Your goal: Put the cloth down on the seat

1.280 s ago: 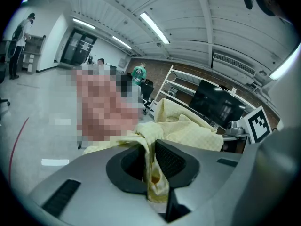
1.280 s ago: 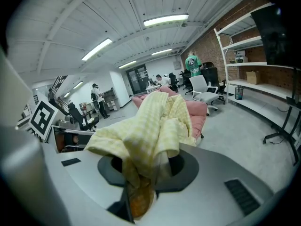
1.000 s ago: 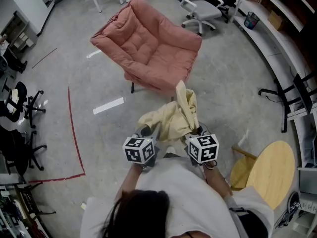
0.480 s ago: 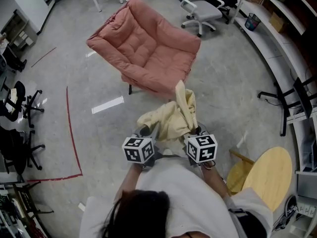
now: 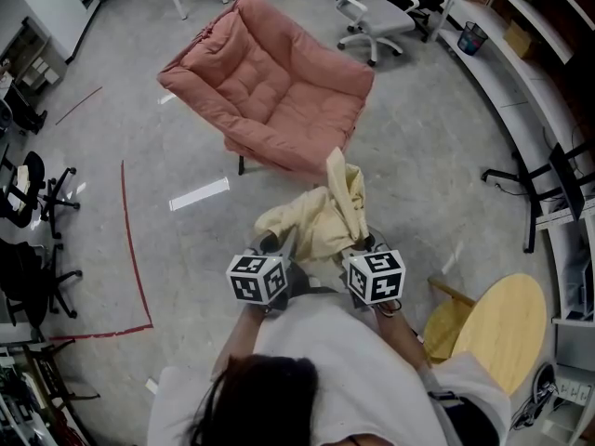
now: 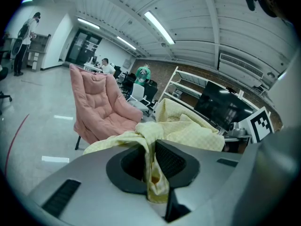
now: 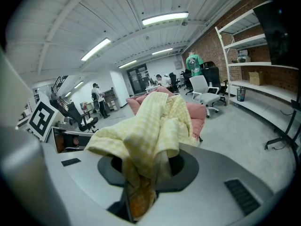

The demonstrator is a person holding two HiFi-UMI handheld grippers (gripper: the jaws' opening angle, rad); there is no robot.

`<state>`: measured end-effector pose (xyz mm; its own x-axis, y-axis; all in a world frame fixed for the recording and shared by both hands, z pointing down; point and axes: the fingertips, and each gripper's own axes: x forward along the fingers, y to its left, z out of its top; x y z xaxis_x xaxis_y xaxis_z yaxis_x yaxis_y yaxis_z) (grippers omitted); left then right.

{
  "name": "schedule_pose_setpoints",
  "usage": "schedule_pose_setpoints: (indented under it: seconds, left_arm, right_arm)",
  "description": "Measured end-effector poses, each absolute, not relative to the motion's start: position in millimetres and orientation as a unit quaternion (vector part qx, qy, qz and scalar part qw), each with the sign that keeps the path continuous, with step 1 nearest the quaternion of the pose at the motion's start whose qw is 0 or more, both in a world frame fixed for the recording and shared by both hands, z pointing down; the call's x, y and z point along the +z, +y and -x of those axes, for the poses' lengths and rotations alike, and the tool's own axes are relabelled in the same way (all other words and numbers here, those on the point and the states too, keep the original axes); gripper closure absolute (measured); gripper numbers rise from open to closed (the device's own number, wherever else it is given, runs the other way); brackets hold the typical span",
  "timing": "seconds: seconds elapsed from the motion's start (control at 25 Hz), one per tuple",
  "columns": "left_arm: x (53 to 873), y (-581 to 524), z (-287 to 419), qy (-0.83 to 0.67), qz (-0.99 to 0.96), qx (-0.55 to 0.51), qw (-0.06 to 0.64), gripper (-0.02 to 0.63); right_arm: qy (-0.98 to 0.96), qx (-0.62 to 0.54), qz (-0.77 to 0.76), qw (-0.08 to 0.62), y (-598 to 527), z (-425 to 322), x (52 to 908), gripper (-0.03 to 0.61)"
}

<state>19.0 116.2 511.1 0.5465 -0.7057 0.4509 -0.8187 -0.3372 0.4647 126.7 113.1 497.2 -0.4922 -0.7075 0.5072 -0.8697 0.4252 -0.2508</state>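
Head view: the pale yellow cloth hangs bunched between the left tool and the right tool, over the grey floor. It is near the pink armchair but apart from it.

Left gripper view: the left tool's jaws are clenched on a fold of the cloth.

Right gripper view: the right tool's jaws grasp another bunch of it, with the armchair beyond.
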Motion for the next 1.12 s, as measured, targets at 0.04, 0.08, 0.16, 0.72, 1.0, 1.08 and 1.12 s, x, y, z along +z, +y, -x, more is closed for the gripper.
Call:
schedule_pose_setpoints:
  seconds: [0.04,0.08,0.16,0.72,1.0,1.08,1.12]
  left_arm:
    - [510.9,115.9,-19.3,-0.468,-0.814,0.085,0.334,0.540]
    - [510.6,115.3,-19.8,-0.468,-0.814,0.086,0.333,0.540]
    - [509.7,113.2,-20.8,-0.467,-0.815,0.086,0.332,0.540]
    - [517.1,73.2,-7.1,-0.462,-0.817,0.092,0.333,0.540]
    - [523.7,36.1,3.2,-0.460,-0.814,0.091,0.343,0.540]
    - [525.1,20.6,5.5,-0.458,-0.815,0.089,0.344,0.540]
    - [525.3,12.6,6.8,-0.457,-0.815,0.086,0.345,0.540]
  right_arm:
    - [-0.828,0.246,-0.477,0.164,113.0,-127.0,496.9,0.457]
    - [-0.828,0.246,-0.477,0.164,112.6,-127.5,496.6,0.457]
    - [-0.827,0.247,-0.479,0.162,110.9,-128.7,496.2,0.457]
    - [-0.827,0.245,-0.476,0.171,71.7,-115.4,501.6,0.457]
    - [-0.822,0.247,-0.480,0.181,35.8,-105.6,506.4,0.457]
    - [-0.821,0.244,-0.481,0.185,20.7,-103.9,507.6,0.457]
    - [-0.821,0.242,-0.481,0.188,13.2,-103.1,507.2,0.457]
